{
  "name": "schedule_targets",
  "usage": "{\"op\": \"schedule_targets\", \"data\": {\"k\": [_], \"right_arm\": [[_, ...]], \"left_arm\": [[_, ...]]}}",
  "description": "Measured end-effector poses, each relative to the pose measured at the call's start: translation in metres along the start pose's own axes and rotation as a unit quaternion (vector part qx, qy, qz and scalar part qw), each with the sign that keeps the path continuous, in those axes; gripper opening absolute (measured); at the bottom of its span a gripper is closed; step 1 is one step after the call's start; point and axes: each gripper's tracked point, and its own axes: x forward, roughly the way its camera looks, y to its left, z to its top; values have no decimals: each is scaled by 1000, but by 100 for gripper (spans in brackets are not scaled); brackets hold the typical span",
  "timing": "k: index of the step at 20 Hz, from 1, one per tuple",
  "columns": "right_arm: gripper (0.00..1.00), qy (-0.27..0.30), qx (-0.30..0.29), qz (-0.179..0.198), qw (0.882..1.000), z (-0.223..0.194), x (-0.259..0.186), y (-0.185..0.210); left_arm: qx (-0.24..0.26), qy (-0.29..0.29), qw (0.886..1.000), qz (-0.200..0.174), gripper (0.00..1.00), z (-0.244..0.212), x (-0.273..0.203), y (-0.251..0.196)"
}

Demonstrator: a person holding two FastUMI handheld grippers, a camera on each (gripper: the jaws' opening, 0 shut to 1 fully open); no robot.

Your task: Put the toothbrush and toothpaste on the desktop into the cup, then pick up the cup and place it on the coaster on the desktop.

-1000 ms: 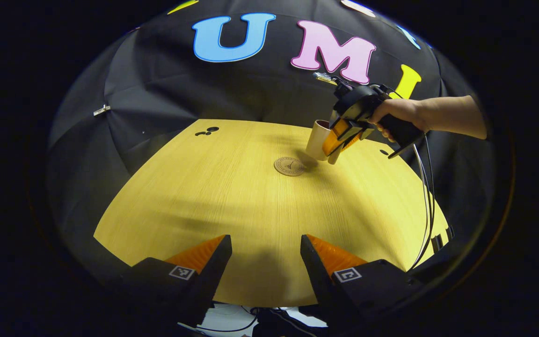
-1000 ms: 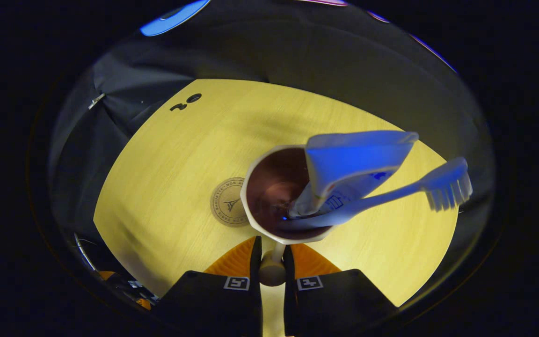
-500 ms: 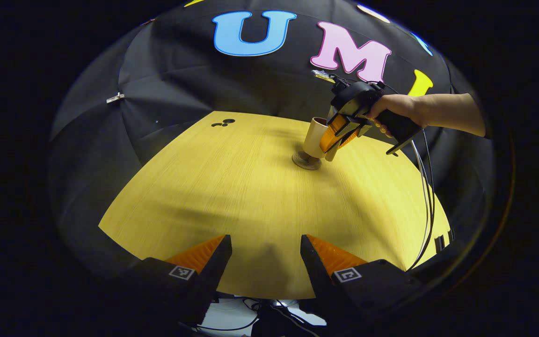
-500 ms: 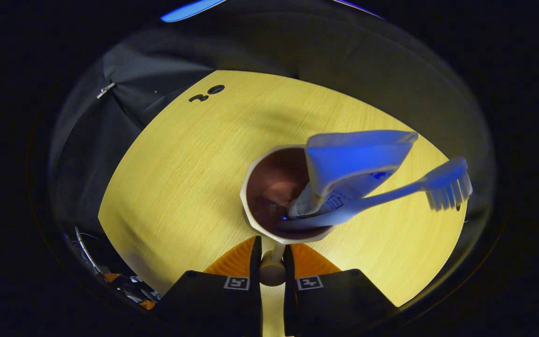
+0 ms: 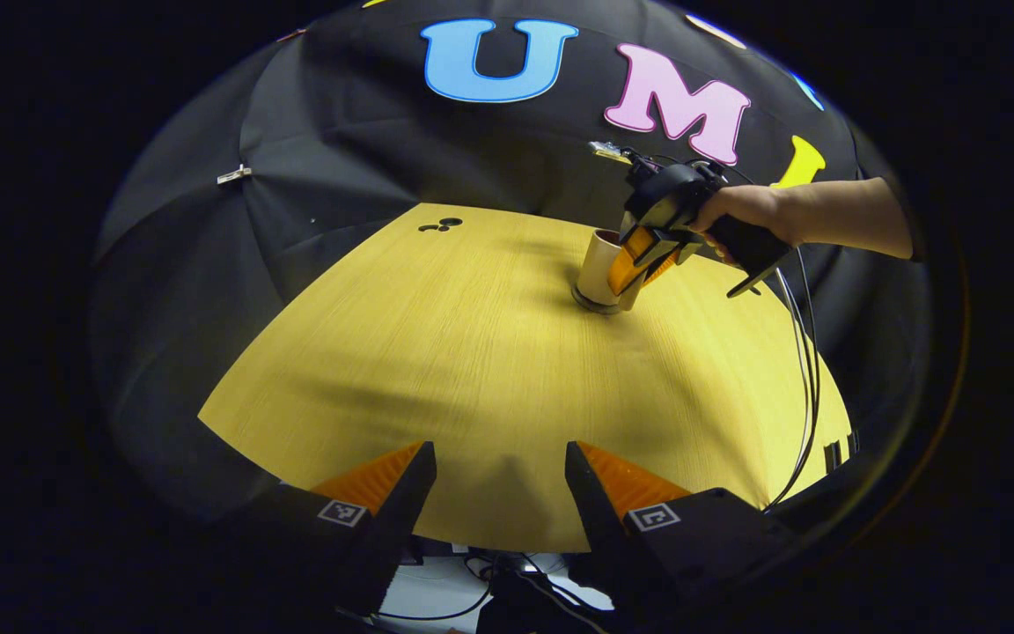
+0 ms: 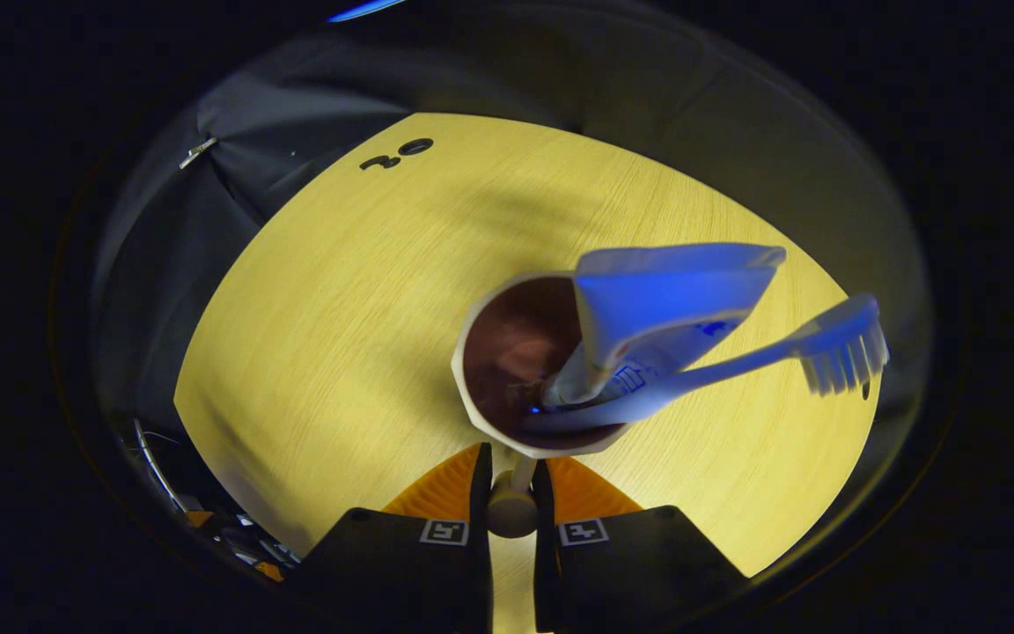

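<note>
While the right tool (image 6: 511, 480) grips the handle of the beige faceted cup (image 6: 481, 352) between both orange fingers, the cup stands on the yellow wooden table (image 5: 472, 352), near its far side. From the left gripper view a thin dark disc shows under the cup's base, apparently the round brown coaster (image 5: 591, 304). The white and blue toothpaste tube (image 6: 665, 299) and the white toothbrush (image 6: 736, 361) lean inside the cup. The left tool (image 5: 498, 480) hangs wide open and empty above the near table edge.
</note>
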Motion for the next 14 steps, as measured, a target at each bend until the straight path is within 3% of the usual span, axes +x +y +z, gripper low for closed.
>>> {"op": "schedule_targets", "data": {"k": [3, 4, 5, 6, 10, 14], "right_arm": [[25, -8, -12, -3, 1000, -1, -1, -2], [21, -8, -14, -4, 1000, -2, -3, -2], [29, -12, -15, -1, 1000, 1, -3, -1], [30, -15, -14, 5, 1000, 1, -8, 0], [93, -42, -12, 11, 999, 0, -32, -3], [99, -80, 5, 27, 996, -18, -71, -8]], "left_arm": [[0, 0, 1000, -1, 92, 1, 1, 1], [0, 1, 1000, -3, 92, 0, 1, 0], [1, 1, 1000, -3, 92, 0, 1, 0], [3, 1, 1000, -5, 92, -1, 3, -1], [16, -1, 1000, -17, 92, 3, 4, -15], [37, 0, 999, -35, 92, 7, 7, -36]]}}
